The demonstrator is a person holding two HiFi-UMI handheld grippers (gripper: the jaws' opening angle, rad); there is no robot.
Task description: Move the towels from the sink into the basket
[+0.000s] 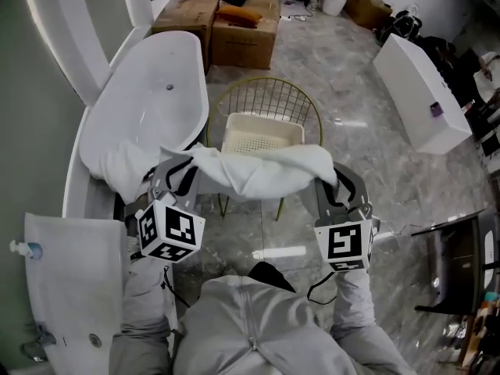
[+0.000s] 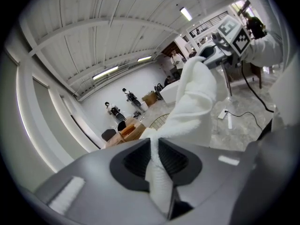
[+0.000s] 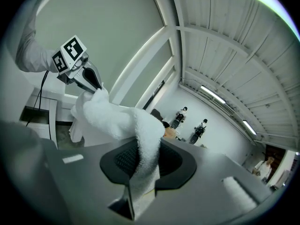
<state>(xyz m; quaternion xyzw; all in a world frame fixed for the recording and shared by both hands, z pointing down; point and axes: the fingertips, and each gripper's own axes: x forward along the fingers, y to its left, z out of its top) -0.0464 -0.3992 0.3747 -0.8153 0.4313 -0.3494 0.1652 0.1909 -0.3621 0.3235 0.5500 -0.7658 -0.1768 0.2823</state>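
A white towel (image 1: 258, 169) hangs stretched between my two grippers, just above the near edge of a cream basket (image 1: 293, 129). My left gripper (image 1: 181, 172) is shut on the towel's left end, and my right gripper (image 1: 334, 187) is shut on its right end. In the left gripper view the towel (image 2: 197, 93) runs from the left gripper (image 2: 154, 161) up to the right gripper (image 2: 220, 55). In the right gripper view the towel (image 3: 117, 118) runs from the right gripper (image 3: 146, 161) to the left gripper (image 3: 89, 83). A second white towel (image 1: 117, 170) is draped at the near end of the white sink (image 1: 156, 92).
The basket rests on a gold wire chair (image 1: 266, 92). Cardboard boxes (image 1: 242, 30) stand behind it on the marble floor. A white cabinet (image 1: 422, 92) is at the right, a dark table (image 1: 461, 264) at the lower right, and a white counter (image 1: 70, 280) at the lower left.
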